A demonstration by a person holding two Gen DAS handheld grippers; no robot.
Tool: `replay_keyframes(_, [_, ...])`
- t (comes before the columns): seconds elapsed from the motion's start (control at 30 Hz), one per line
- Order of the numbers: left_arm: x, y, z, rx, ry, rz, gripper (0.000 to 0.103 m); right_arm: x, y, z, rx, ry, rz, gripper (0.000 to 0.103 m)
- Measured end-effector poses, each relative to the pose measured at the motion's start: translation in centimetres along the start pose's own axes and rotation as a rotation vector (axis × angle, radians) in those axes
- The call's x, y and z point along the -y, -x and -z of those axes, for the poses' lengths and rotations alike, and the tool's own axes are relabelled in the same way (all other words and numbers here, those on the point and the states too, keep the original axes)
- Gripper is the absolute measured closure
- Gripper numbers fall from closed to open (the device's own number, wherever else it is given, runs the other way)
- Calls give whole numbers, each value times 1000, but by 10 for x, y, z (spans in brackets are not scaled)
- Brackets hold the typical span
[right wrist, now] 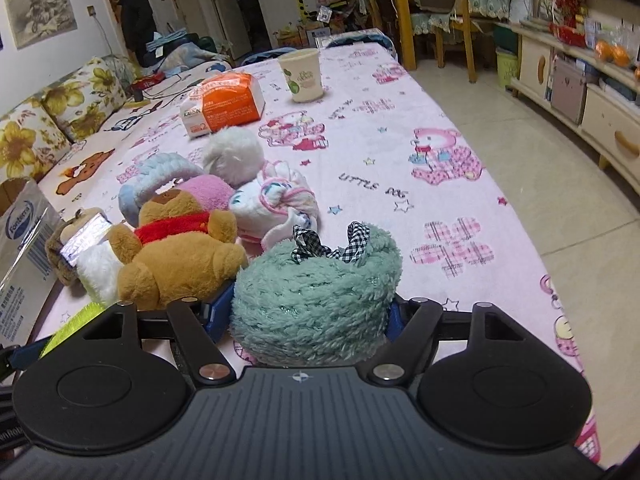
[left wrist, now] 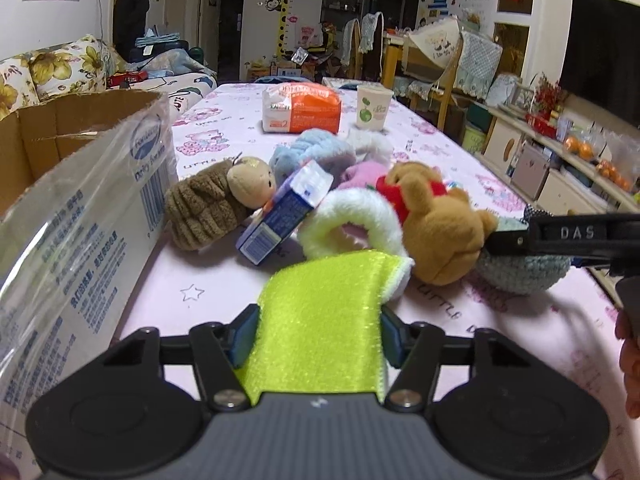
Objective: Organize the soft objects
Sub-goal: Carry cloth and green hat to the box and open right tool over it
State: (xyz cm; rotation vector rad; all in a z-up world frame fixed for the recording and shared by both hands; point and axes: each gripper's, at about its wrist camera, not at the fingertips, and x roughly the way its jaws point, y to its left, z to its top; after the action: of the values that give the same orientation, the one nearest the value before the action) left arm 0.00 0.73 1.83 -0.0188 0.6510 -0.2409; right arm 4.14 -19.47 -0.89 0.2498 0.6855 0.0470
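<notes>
Yellow-green sponge cloth (left wrist: 320,320) between left gripper (left wrist: 318,330) pads

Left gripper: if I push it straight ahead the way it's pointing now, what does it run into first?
The yellow-green sponge cloth already sits between the left gripper's fingers. Beyond it, the white fluffy ring looks first in line, with the brown bear just to its right. Depth is hard to judge through the fisheye.

This is a lived-in family home, likely the living room. A floral sofa (left wrist: 60,68) lines the left wall under framed pictures (right wrist: 40,10), and a giraffe height chart (left wrist: 285,8) marks a pillar. A large dark screen, probably a television (left wrist: 600,56), hangs above a low cream cabinet (right wrist: 600,112). The table's pink cartoon cloth (right wrist: 400,160) suggests children.
</notes>
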Motion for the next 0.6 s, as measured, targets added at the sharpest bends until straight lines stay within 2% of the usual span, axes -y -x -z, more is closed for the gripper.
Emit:
replay_keyframes(0.1, [-1,3,-1,11,11,15,50,-7,10,-1,27,28,14,14])
replay_keyframes(0.3, [-1,5,2,5,-12,10,49,-14,26,-3,60,41,17,14])
replay_keyframes(0.43, [-4,6,3,-2,-16,8,48,-21,36,-6,86,32,-13,14])
replay_keyframes(0.6, [-16,12,2,3,36,-14,48,-30,42,-7,86,3,-95,14])
